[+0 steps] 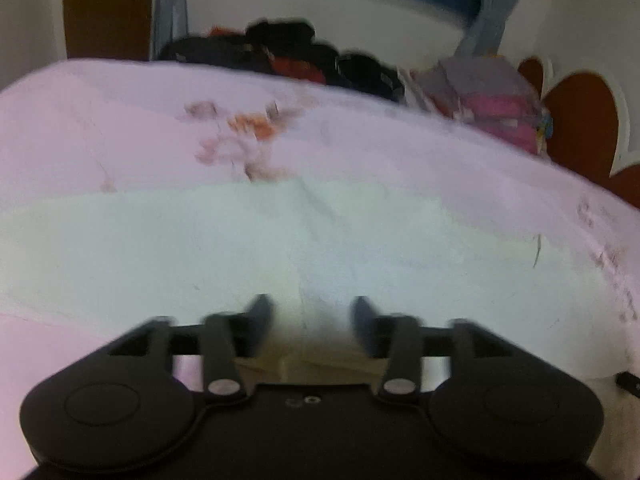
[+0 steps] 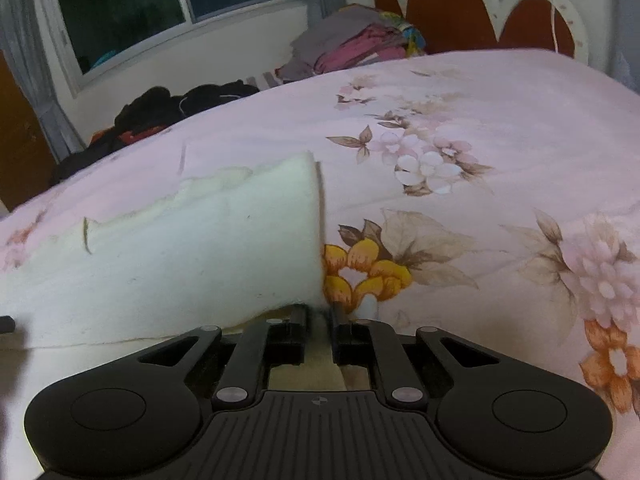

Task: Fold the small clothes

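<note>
Two grippers | white garment [image 2: 192,248] flat on floral bedsheet [image 2: 480,120], centre-left of frame | right gripper [image 2: 319,316] clenched on its near corner | left gripper [image 1: 312,312] released, empty | risk: thin corner slipping free, fold skewing.

The left wrist view is motion-blurred throughout, and the white garment [image 2: 180,256] runs off its picture's left edge.

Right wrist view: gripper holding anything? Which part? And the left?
Right gripper pinches the white garment at its near right corner. Left gripper is open over the garment, holding nothing.
</note>
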`<state>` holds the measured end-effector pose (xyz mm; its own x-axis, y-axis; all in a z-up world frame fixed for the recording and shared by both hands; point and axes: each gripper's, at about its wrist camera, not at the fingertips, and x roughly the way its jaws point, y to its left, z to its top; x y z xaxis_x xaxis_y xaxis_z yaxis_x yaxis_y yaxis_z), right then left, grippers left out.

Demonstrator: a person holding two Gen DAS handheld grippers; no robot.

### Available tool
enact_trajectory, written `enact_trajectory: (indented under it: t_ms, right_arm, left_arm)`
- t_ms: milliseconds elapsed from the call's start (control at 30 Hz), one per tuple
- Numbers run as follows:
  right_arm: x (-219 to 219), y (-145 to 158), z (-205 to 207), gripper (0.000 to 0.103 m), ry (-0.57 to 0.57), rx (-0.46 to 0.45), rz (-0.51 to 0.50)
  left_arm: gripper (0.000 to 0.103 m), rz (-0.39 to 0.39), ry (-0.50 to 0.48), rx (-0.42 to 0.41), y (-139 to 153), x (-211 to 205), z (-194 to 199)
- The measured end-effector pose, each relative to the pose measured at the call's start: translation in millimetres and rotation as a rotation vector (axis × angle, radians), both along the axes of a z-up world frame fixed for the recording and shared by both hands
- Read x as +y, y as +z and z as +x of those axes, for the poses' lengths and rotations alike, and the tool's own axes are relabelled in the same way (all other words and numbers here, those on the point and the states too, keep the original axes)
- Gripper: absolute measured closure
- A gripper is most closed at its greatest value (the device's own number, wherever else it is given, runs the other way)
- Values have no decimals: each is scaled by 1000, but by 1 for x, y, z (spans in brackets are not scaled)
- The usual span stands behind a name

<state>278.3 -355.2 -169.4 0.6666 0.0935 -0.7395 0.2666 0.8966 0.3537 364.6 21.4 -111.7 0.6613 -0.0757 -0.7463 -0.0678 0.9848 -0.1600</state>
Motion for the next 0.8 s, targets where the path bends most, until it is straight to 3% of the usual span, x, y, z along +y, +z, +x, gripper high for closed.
enact_trajectory:
  t_ms: [67, 100, 200, 400, 467, 500, 567, 600, 667, 733, 800]
  right_arm:
    - [-7, 13, -6, 61, -18, -44, -4]
    - [-9, 19, -6, 40, -23, -69, -15]
    - [-14, 24, 14, 38, -10, -85, -19]
    - [-15, -8, 77, 39, -3, -14, 35]
    - [-16, -17, 93, 43, -14, -2, 38]
    - [-18, -21, 100, 55, -16, 1, 52]
    - [-19, -23, 108, 66, -16, -4, 70]
    - [-20, -24, 111, 81, -6, -5, 87]
    - [-15, -20, 112, 92, 17, -13, 45]
    - [-5, -20, 111, 96, 26, -19, -109]
    - [-9, -26, 109, 96, 5, -18, -127]
  left_arm:
    - [38, 27, 9, -57, 13, 3, -10]
    - [38, 39, -1, -78, 19, 3, -13]
    - [37, 28, -46, -84, 23, -8, -13]
    - [38, 61, -97, -21, -7, -34, 1]
    - [38, 81, -99, 7, -17, -36, 3]
    - [38, 88, -92, 26, -22, -35, 4]
    - [36, 75, -84, 36, -28, -32, 6]
    - [34, 78, -81, 32, -29, -31, 6]
    - [33, 84, -83, 36, -28, -32, 7]
    - [28, 82, -79, 37, -28, -32, 8]
    - [28, 87, -82, 33, -29, -34, 7]
